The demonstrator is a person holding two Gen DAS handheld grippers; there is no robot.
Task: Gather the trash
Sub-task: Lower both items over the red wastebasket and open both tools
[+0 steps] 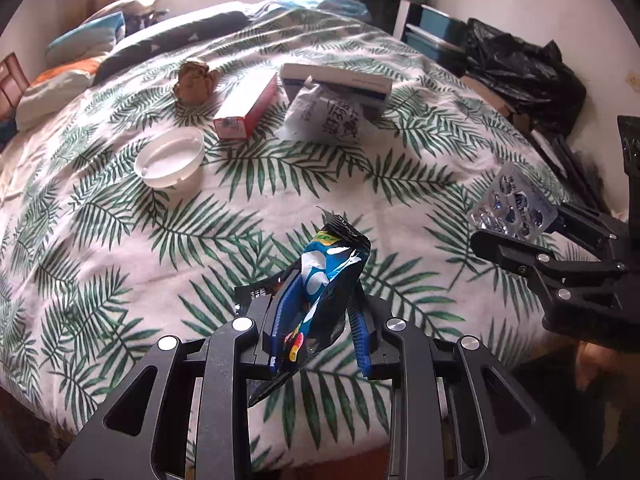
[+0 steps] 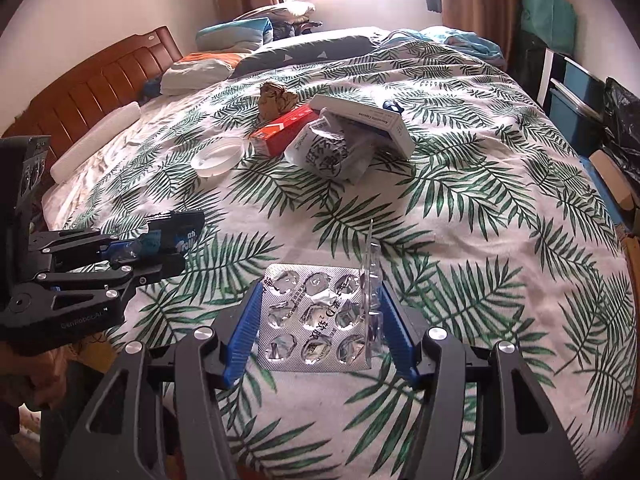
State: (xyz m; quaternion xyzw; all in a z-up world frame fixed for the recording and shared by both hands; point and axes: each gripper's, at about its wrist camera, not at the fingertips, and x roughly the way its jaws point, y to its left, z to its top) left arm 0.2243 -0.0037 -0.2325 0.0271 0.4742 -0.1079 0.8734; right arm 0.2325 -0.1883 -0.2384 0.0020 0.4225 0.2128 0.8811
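My left gripper is shut on a blue snack wrapper and holds it above the bed; it also shows in the right wrist view. My right gripper is shut on an empty silver blister pack, also seen in the left wrist view. On the leaf-print bedspread lie a white plastic lid, a red box, a crumpled white bag, a white and blue box and a brown paper wad.
A black bin bag sits right of the bed by blue boxes. Pillows and a wooden headboard are at the far left. A window with curtains is behind.
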